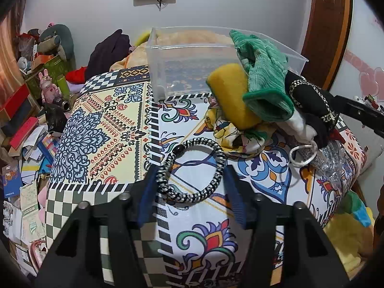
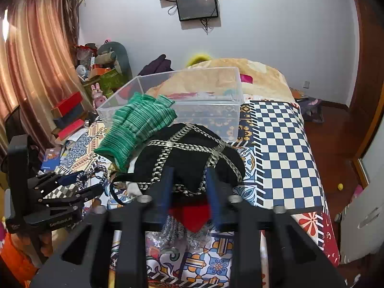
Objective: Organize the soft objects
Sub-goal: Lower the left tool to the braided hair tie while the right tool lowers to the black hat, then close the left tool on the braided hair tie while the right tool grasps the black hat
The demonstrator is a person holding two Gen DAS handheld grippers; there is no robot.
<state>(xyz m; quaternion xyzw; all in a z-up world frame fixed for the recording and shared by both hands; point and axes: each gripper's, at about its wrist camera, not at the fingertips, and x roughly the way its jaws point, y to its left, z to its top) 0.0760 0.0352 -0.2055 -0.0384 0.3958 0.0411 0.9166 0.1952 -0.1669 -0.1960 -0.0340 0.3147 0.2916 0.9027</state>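
A pile of soft things lies on the patterned bedspread: a green knit glove point(image 1: 264, 76) point(image 2: 136, 127), a yellow sponge point(image 1: 231, 93), a floral cloth point(image 1: 237, 136), and a black pouch with silver chain trim point(image 1: 309, 100) point(image 2: 189, 153). A black-and-white braided loop point(image 1: 192, 168) lies between the blue pads of my open left gripper point(image 1: 189, 180), also seen in the right wrist view point(image 2: 93, 180). My right gripper point(image 2: 189, 180) is open, its fingers straddling the black pouch's near edge over a red cloth point(image 2: 192, 216). A clear plastic bin point(image 1: 192, 55) point(image 2: 192, 100) stands empty behind the pile.
A silver mesh bag with a white cord point(image 1: 319, 153) lies right of the pile. Boxes, books and toys point(image 1: 36, 96) crowd the floor left of the bed. A tan blanket point(image 2: 252, 76) lies behind the bin. A wooden door point(image 1: 328, 24) stands at the right.
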